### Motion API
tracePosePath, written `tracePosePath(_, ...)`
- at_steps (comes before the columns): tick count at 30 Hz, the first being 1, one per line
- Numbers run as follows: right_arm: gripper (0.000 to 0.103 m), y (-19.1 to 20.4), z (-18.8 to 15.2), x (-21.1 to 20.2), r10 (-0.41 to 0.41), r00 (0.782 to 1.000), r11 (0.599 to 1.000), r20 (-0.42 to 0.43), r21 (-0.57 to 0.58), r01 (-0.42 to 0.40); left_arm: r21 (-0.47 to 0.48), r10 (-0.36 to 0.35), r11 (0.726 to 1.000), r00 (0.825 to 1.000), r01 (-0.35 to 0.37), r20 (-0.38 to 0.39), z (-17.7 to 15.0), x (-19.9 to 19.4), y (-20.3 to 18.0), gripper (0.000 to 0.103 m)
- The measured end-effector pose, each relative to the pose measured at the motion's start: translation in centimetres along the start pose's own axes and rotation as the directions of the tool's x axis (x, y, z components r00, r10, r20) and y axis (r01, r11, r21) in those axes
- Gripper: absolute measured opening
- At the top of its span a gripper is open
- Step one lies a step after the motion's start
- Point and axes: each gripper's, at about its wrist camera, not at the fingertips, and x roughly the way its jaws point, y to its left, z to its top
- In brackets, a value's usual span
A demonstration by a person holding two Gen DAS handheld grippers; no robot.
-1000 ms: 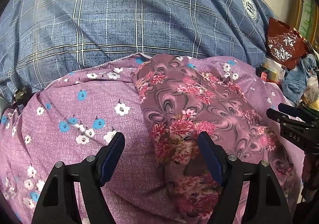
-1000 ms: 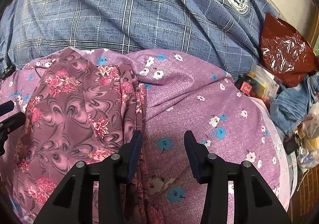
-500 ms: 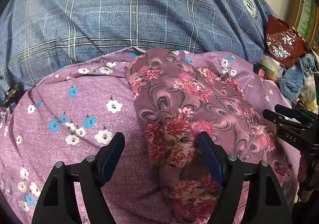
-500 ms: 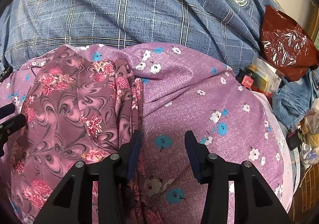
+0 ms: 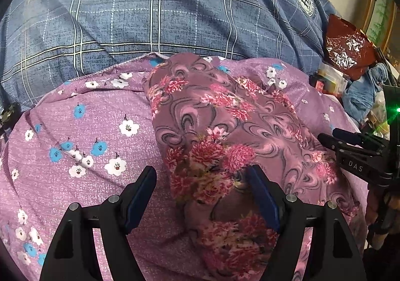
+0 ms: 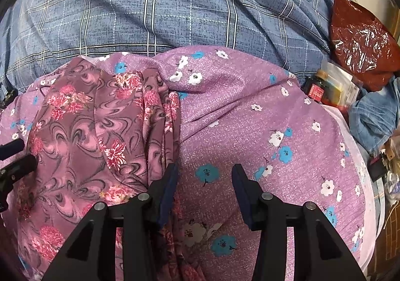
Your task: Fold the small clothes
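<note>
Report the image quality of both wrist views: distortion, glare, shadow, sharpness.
Left wrist view: strong fisheye bulge with dark vignetted corners; a green light flare at the right edge; the floral garment is sharp, with shadow beneath the left claw. Right wrist view: same barrel distortion bending the plaid bedsheet lines; glare speckles the red plastic bag; soft, even light, no motion blur around the right claw.

Left gripper [image 5: 201, 182], right gripper [image 6: 205, 181]: black frames, dark blue pads, silver screws, "DAS" marking.
</note>
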Motion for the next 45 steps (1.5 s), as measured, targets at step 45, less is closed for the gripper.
tracePosePath(45,0.073,-3.0,3.0,2.4,0.404,0.91,0.9,-0.089,0.216,-0.379,-0.143,-0.145,0.981,0.984,0.13,-0.1,0.9,0.2,2.3,0.075)
